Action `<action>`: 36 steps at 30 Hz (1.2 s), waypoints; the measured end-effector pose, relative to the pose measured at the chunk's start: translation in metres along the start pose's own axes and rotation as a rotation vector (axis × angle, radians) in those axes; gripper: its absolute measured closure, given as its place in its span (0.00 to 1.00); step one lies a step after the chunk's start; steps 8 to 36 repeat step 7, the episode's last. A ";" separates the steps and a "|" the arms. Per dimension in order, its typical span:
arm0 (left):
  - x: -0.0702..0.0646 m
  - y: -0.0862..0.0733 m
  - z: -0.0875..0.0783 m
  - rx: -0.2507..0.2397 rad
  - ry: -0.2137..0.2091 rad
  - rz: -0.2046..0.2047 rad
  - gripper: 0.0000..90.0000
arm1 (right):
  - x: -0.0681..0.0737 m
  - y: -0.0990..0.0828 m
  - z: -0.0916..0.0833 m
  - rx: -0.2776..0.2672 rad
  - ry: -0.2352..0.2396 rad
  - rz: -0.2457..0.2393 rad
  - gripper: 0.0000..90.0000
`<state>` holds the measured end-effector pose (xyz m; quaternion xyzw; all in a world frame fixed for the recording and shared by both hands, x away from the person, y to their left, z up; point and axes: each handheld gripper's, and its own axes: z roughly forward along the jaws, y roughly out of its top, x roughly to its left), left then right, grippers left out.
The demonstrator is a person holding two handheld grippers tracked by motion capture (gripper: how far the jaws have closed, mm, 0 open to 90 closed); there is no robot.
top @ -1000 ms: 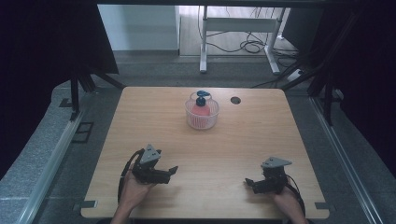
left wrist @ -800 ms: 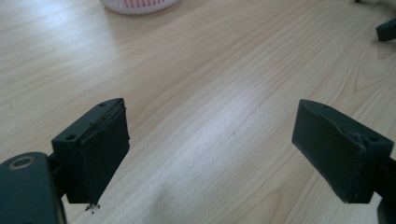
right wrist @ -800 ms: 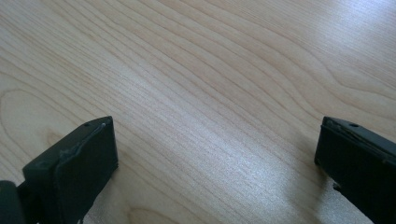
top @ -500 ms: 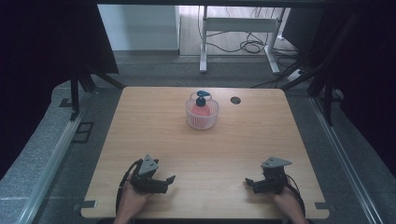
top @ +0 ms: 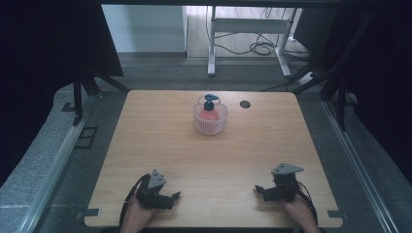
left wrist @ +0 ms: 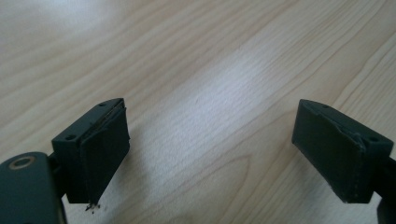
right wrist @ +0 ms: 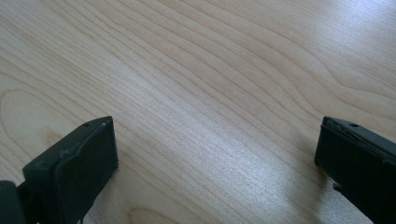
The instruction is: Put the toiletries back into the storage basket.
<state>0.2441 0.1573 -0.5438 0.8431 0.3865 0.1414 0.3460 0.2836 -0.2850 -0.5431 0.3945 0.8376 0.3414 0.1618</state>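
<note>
Bowl [top: 210,119] of clear plastic, with something red and a blue piece on top inside it, stands on the far middle of the table [top: 145,131], well apart from both tongs. The left gripper [top: 171,198] and the right gripper [top: 261,190] rest near the table's near edge, either side of the middle, each with jaws spread wide over bare wood.

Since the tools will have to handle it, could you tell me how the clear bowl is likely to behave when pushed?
The bowl looks like thin clear plastic, so probably light and apt to slide on the smooth table. The blue-topped red thing standing in it rises above the rim, so a push may tip or shift it. Its walls may flex if squeezed.
</note>
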 end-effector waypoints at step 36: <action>0.000 0.000 0.000 0.005 -0.005 -0.003 0.12 | 0.000 0.000 0.000 0.000 -0.001 0.000 0.00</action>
